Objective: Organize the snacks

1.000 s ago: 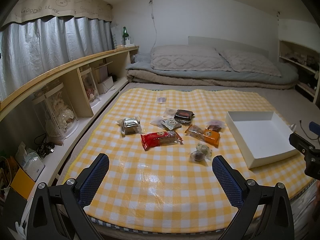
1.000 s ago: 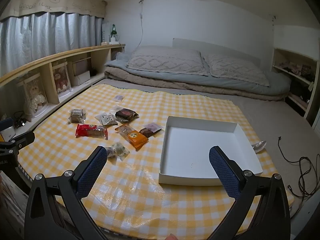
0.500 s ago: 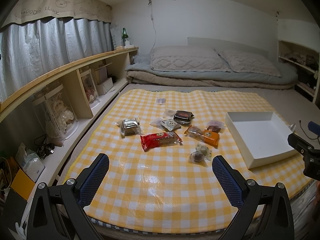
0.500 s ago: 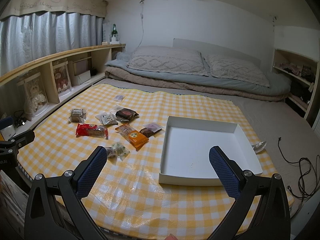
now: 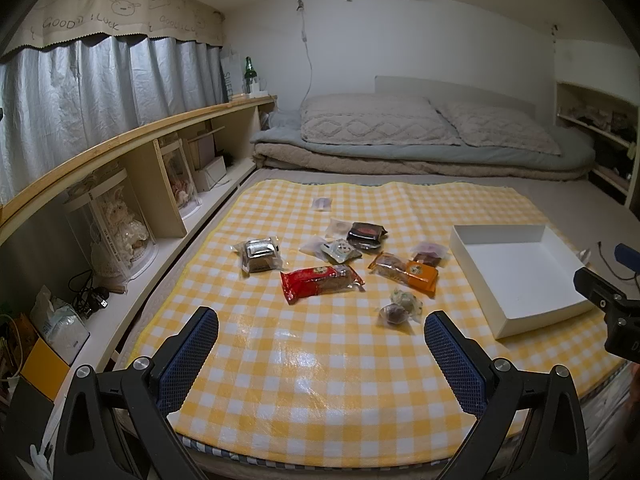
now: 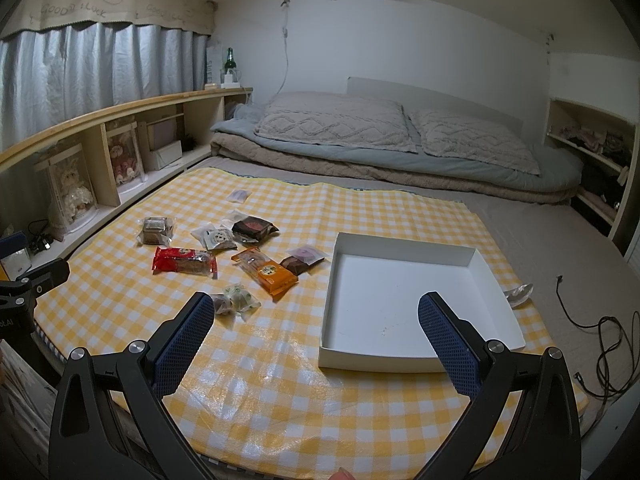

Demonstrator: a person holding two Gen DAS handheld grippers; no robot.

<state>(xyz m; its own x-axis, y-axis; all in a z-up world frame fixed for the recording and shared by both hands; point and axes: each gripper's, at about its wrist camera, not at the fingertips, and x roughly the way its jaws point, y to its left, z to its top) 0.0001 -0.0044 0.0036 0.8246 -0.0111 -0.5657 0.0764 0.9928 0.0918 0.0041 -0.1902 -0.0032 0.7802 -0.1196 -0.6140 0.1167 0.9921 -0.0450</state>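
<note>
Several wrapped snacks lie on a yellow checked cloth (image 5: 312, 360): a red pack (image 5: 320, 282), an orange pack (image 5: 404, 272), a silver pack (image 5: 260, 254), a dark pack (image 5: 366, 234) and small round sweets (image 5: 400, 306). An empty white box (image 5: 520, 272) sits to their right; it also shows in the right wrist view (image 6: 408, 304). My left gripper (image 5: 320, 344) is open and empty, held above the cloth's near edge. My right gripper (image 6: 312, 328) is open and empty, in front of the box. The red pack (image 6: 184, 260) and orange pack (image 6: 270, 274) lie left of the box.
A wooden shelf (image 5: 132, 148) with dolls and boxes runs along the left. Folded bedding and pillows (image 5: 400, 140) lie at the back. A spoon (image 6: 518, 292) and a black cable (image 6: 600, 320) lie right of the box. A tissue pack (image 5: 60, 320) sits low left.
Both grippers have shifted only slightly; the views have barely changed. The snacks and the box have not moved.
</note>
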